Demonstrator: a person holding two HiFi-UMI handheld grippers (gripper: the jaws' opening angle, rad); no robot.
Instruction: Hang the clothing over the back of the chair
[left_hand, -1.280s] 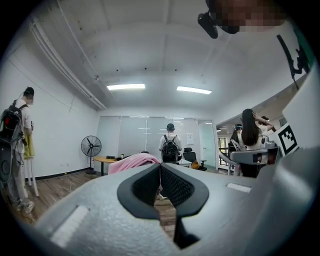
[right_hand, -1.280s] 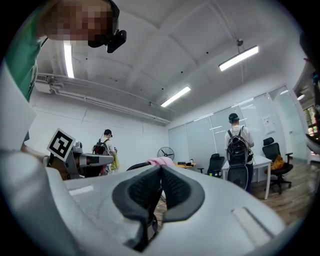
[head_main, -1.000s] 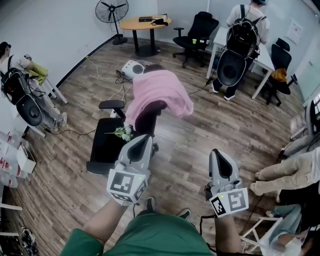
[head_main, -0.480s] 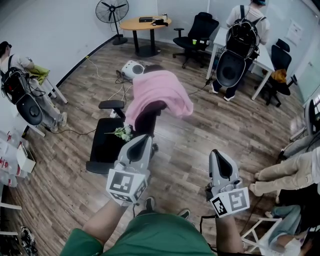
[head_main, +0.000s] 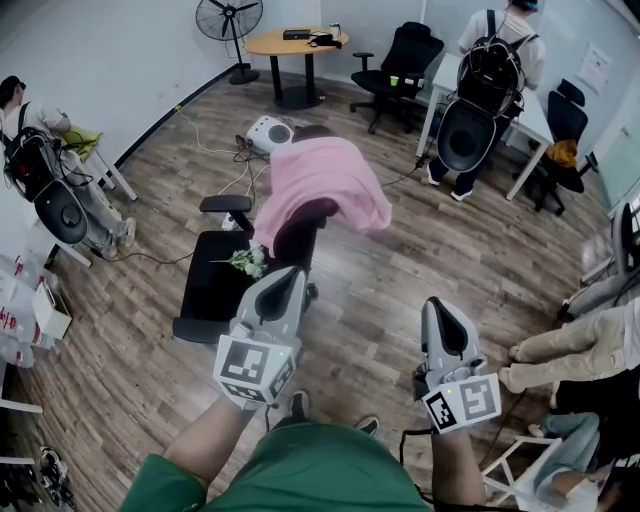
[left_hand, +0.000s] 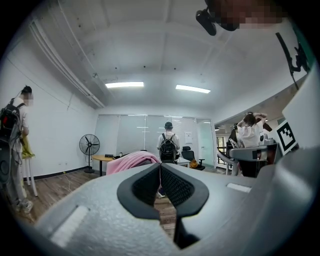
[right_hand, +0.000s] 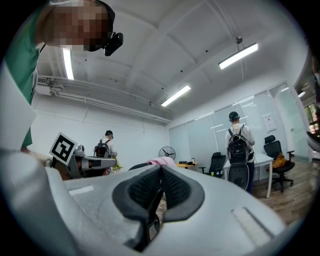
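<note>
Head view: the pink clothing (head_main: 325, 190) lies draped over the back of the black chair (head_main: 215, 290), beyond the left gripper (head_main: 283, 274) and right gripper (head_main: 438, 304). Each bears a black-and-white square marker (head_main: 250, 368).

Left gripper view: the jaws are clenched together, holding nothing.

Right gripper view: the jaws are likewise pressed together and empty.

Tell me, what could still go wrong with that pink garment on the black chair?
1. The pink cloth garment lies bunched over the back of the black office chair, with a fold sticking out to one side, so it might slide off.
2. Loose cables trail on the wooden floor just beyond the chair and could catch a foot if someone steps in to fix it.
</note>
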